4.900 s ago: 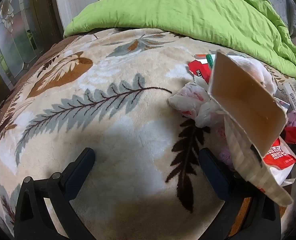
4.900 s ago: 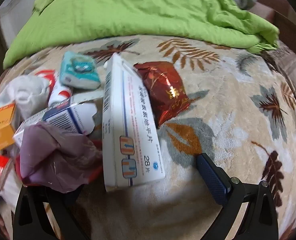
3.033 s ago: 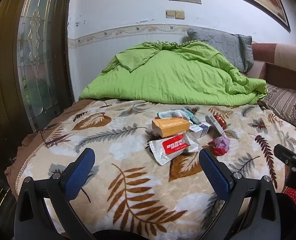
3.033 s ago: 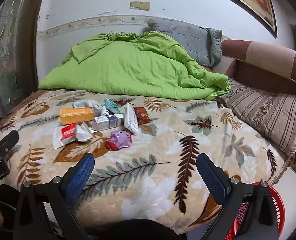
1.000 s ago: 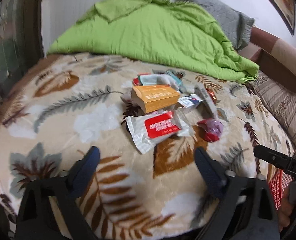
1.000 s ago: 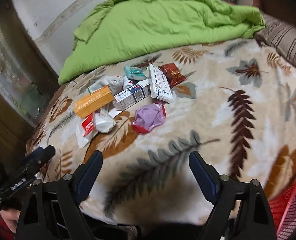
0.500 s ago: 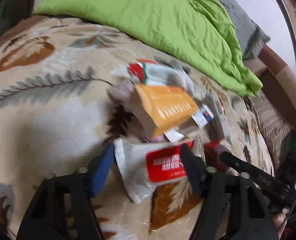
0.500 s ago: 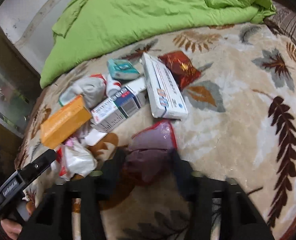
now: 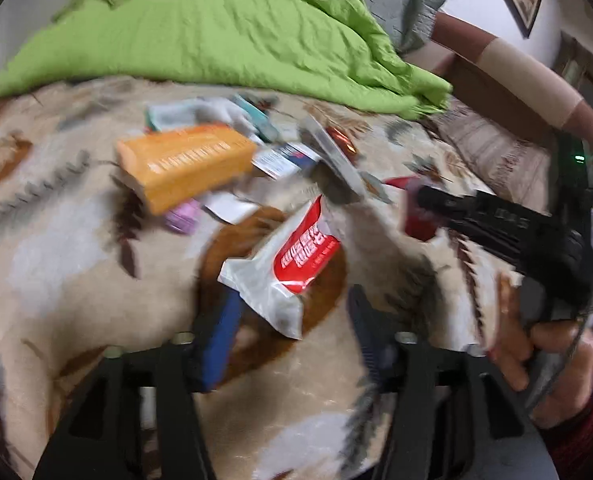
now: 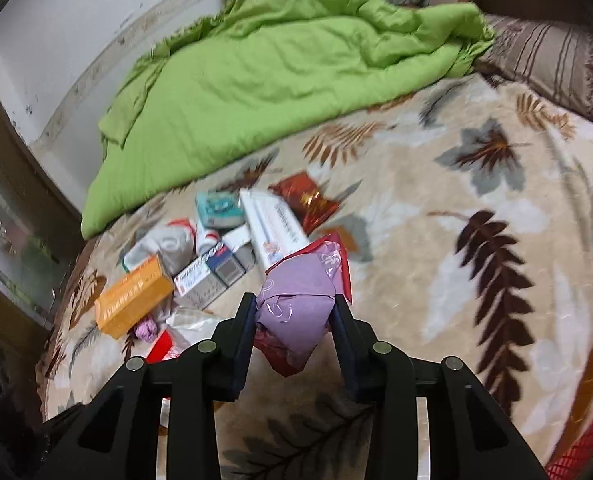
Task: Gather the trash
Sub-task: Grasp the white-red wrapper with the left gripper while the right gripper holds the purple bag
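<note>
1. At the right gripper [image 10: 294, 316]: clenched on a crumpled purple-and-red bag [image 10: 296, 300], jaws having just been closing, a pad pressed against each flank of it.
2. Of that bag: bulging above the fingertips and sagging below them, raised off the leaf-patterned blanket [image 10: 436, 260].
3. At the left gripper [image 9: 292, 304]: released, jaws having just eased a little wider, with a white-and-red packet [image 9: 296, 260] lying between the fingers.
4. Of that packet: flat on the blanket, its lower edge just beside the left pad, well short of the right pad; too blurred to tell whether touching the left pad.
5. To the right in the left wrist view: a person's hand [image 9: 552, 356] wrapped round the black body of the right gripper, a dark red sleeve behind it.
6. Low in the right corner of the right wrist view: a sliver of a red mesh basket [image 10: 584, 452].
7. Just beyond both grippers, in a loose heap on the blanket: an orange box [image 10: 132, 296], a blue-and-white carton [image 10: 208, 276] beside it, a long white box [image 10: 274, 228] angled up behind the purple bag.
8. Further into the heap: a crumpled white bag [image 10: 164, 244], a teal pack [image 10: 218, 208], a dark red foil packet [image 10: 308, 200] touching the far end of the long white box.
9. Behind everything: a bunched green quilt [image 10: 276, 80] across the bed, a striped pillow [image 10: 556, 56] to its right.
</note>
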Available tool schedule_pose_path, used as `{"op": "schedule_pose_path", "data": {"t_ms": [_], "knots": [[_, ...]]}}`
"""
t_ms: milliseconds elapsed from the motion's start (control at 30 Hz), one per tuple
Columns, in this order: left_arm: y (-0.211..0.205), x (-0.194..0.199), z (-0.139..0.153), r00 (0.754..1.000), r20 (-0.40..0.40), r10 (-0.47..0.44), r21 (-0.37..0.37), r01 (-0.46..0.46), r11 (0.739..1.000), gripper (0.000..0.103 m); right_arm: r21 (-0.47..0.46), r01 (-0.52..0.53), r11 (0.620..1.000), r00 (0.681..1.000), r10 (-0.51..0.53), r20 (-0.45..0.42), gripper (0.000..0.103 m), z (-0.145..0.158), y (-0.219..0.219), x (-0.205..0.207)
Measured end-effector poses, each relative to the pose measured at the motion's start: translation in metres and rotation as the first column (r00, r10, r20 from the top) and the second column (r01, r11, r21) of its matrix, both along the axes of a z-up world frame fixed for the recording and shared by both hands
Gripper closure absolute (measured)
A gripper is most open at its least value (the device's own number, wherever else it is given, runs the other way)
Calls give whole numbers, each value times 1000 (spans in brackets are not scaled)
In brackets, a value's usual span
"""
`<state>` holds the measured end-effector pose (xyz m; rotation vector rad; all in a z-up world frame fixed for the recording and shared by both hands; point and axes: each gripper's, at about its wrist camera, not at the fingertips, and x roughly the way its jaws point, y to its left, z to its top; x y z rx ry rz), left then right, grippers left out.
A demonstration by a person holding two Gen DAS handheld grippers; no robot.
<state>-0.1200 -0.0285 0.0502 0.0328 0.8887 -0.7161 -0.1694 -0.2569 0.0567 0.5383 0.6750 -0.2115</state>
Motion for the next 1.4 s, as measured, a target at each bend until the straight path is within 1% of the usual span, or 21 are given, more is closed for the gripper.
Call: {"op": "schedule_pose_path", "data": {"t_ms": [33,100,200,267,300,367,400,567,667,733,767,800,833,867,933,1000,1067,1167,1233,1400], "knots": [[3,0,3,1000,21,21,-1,-21,1000,35,-12,5,1000,1000,-5,10,63,3,-1,-3],[7,1,7,998,43,43,-14,-43,999,35,-27,10,1000,1000,-9,20,63,5,-2,-4],[2,1,11,992,112,54,16,-56,998,34,-31,16,999,999,-15,33,63,7,-6,-10],[-11,0,12,983,178,36,71,-49,996,32,-26,20,999,999,-19,33,63,7,-6,-10],[-20,1,11,976,218,22,120,-49,992,32,-24,17,1000,999,-17,33,63,7,-6,-9],[-33,5,8,968,252,5,174,-51,983,32,-32,11,999,999,-9,35,63,9,-5,-9],[-35,7,7,968,250,1,182,-48,982,32,-39,10,999,999,-8,39,63,10,-4,-10],[-42,35,-10,986,167,27,213,-63,975,32,-55,9,998,999,-6,47,63,12,-4,-12],[-49,40,-15,992,128,14,190,-39,981,32,-50,3,999,999,0,43,63,12,-4,-11],[-53,40,-18,994,109,3,189,-24,982,32,-51,0,999,999,3,45,63,13,-2,-11],[-55,40,-20,996,87,-7,184,-9,983,33,-53,-4,999,999,6,45,63,13,-1,-11],[-57,40,-23,998,64,-15,181,4,983,34,-55,-6,998,999,8,45,63,13,0,-11],[-58,39,-25,999,51,-18,183,9,983,38,-58,-7,998,999,10,46,63,14,1,-11],[-60,38,-26,999,43,-21,192,13,981,46,-58,-8,998,999,11,48,63,14,1,-11],[-62,35,-29,999,28,-33,197,26,980,51,-59,-9,998,999,12,52,63,15,2,-12],[-62,32,-28,999,30,-27,187,21,982,54,-59,-7,998,998,10,57,63,17,3,-14],[-61,30,-25,999,24,-30,164,26,986,64,-61,-6,998,998,10,63,63,18,3,-15],[-60,24,-20,999,33,-33,137,28,990,65,-63,-2,998,997,7,75,63,20,4,-18],[-62,17,-14,998,54,-45,114,38,993,65,-61,1,998,996,4,85,63,22,4,-20],[-63,8,-8,996,75,-43,95,36,995,67,-69,6,998,994,1,106,63,26,7,-25]]}}
